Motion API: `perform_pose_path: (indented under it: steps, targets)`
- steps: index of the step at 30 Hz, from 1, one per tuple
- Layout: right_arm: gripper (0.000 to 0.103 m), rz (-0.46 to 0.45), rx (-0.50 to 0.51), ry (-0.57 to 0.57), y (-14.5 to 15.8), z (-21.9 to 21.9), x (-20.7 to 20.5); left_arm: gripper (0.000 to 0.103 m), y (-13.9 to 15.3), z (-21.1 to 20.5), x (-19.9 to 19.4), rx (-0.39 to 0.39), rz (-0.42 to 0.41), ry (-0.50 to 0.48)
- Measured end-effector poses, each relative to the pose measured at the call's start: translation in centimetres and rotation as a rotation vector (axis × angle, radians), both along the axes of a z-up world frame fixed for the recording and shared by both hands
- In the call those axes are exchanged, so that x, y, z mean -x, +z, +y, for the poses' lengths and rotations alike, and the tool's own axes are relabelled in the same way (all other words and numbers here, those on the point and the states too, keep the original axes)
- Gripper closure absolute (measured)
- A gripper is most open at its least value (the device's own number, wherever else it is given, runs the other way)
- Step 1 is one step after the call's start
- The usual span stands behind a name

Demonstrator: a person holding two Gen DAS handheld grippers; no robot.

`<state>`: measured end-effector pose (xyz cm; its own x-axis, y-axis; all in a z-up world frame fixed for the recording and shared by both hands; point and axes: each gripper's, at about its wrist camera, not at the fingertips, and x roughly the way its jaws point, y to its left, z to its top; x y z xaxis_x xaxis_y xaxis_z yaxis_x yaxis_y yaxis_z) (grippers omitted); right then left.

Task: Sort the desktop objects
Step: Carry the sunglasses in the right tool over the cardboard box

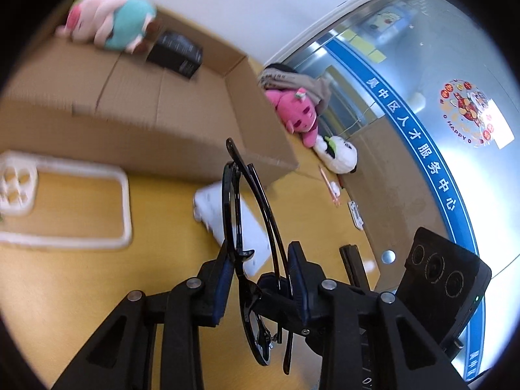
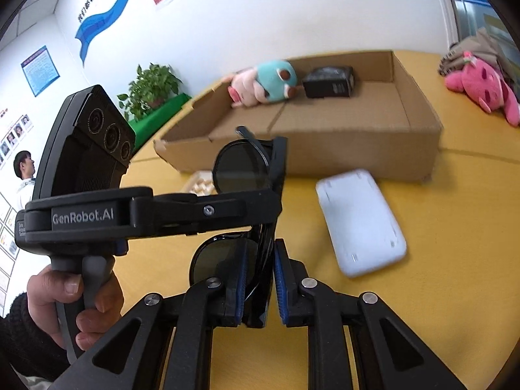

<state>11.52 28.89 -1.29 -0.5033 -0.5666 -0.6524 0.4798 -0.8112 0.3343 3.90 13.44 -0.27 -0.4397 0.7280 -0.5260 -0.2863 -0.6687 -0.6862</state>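
white case (image 2: 360, 222) beside cardboard box (image 2: 325, 149)

The left hand-held gripper (image 1: 260, 279) points down at a slant, its jaws pressed on the sunglasses (image 1: 247, 227) at the folded temples. The right hand-held gripper (image 2: 258, 279) tilts downward too, jaws nearly closed, clamping the same sunglasses just below the left one's fingers (image 2: 276, 175). The person's left hand (image 2: 74, 299) wraps the grey handle, a dark sleeve (image 2: 22, 341) at the wrist.
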Motion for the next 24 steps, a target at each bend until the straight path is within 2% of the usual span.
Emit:
perform_pose_path:
  steps: [5, 15, 20, 24]
  targets:
    - [0.089, 0.052, 0.029, 0.015, 2.7, -2.0, 2.2, 0.071, 3.2, -2.4, 1.8, 0.017, 0.069, 0.015]
    - [0.090, 0.094, 0.079, 0.064, 6.5, -6.8, 8.5, 0.072, 7.5, -6.5, 7.9, 0.064, 0.105, 0.033]
    - [0.091, 0.102, 0.087, 0.026, 7.2, -6.5, 12.8, 0.072, 7.8, -5.7, 12.7, 0.071, 0.101, -0.013]
    - [0.092, 0.090, 0.064, -0.044, 7.3, -4.3, 16.8, 0.072, 7.1, -2.8, 17.2, 0.049, 0.083, -0.073]
